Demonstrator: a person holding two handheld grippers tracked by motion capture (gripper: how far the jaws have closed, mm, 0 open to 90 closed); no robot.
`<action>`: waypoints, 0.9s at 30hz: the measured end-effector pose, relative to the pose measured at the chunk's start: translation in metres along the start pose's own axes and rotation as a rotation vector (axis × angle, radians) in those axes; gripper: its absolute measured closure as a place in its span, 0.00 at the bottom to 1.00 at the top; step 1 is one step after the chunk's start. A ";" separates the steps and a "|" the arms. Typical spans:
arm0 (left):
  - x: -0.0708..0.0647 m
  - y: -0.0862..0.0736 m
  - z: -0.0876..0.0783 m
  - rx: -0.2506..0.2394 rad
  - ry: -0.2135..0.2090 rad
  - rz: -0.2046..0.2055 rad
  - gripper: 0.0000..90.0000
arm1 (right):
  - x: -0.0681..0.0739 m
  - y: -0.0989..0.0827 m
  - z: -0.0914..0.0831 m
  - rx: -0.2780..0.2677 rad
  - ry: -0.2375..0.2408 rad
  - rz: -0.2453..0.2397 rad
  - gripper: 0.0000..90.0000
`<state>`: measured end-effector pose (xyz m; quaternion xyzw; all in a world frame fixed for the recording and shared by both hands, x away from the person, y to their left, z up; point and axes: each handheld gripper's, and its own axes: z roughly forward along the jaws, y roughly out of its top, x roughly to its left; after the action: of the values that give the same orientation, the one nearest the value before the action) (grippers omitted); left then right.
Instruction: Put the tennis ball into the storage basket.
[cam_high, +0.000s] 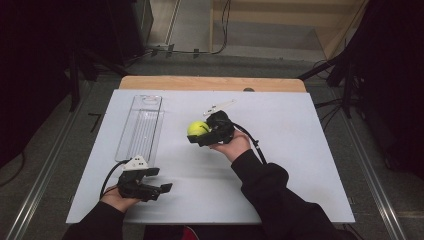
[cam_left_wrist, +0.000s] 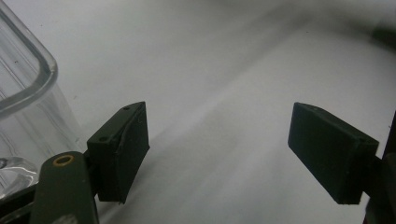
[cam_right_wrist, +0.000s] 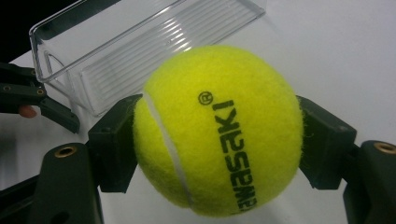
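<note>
Two grippers work over the white surface in the high view: the right gripper holds a yellow tennis ball near the middle of the surface, just right of a clear plastic tray, while the left gripper rests near the front edge, below the tray's near end, its jaws spread and empty. From here the likely trouble is the carry to the tray: the ball is round and fuzzy, and any loosening of the squeeze could let it drop and roll off across the bare surface. In the left gripper view the left gripper shows its jaws wide apart with nothing between them, and the tray rim sits close on one side; a careless sweep of that hand could nudge the light tray out of line. In the right gripper view the right gripper clamps the ball at its widest part, one jaw on each side, with the tray beyond it. That hold looks sound, yet the tray seems narrow, so a release off-centre could bounce the ball from its rim.
</note>
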<state>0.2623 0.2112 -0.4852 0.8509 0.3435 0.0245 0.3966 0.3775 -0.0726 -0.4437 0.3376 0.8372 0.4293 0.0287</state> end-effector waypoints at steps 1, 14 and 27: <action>0.000 0.000 0.000 0.000 0.000 0.000 0.24 | 0.001 0.001 0.001 0.001 0.001 0.001 0.26; 0.000 0.000 0.000 0.001 -0.001 0.003 0.24 | 0.009 0.017 0.013 0.003 0.014 -0.011 0.26; 0.001 -0.001 0.000 -0.002 0.004 -0.002 0.24 | 0.012 0.031 0.024 -0.006 0.027 -0.003 0.26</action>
<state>0.2628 0.2126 -0.4856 0.8501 0.3453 0.0260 0.3969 0.3927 -0.0365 -0.4332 0.3306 0.8367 0.4363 0.0193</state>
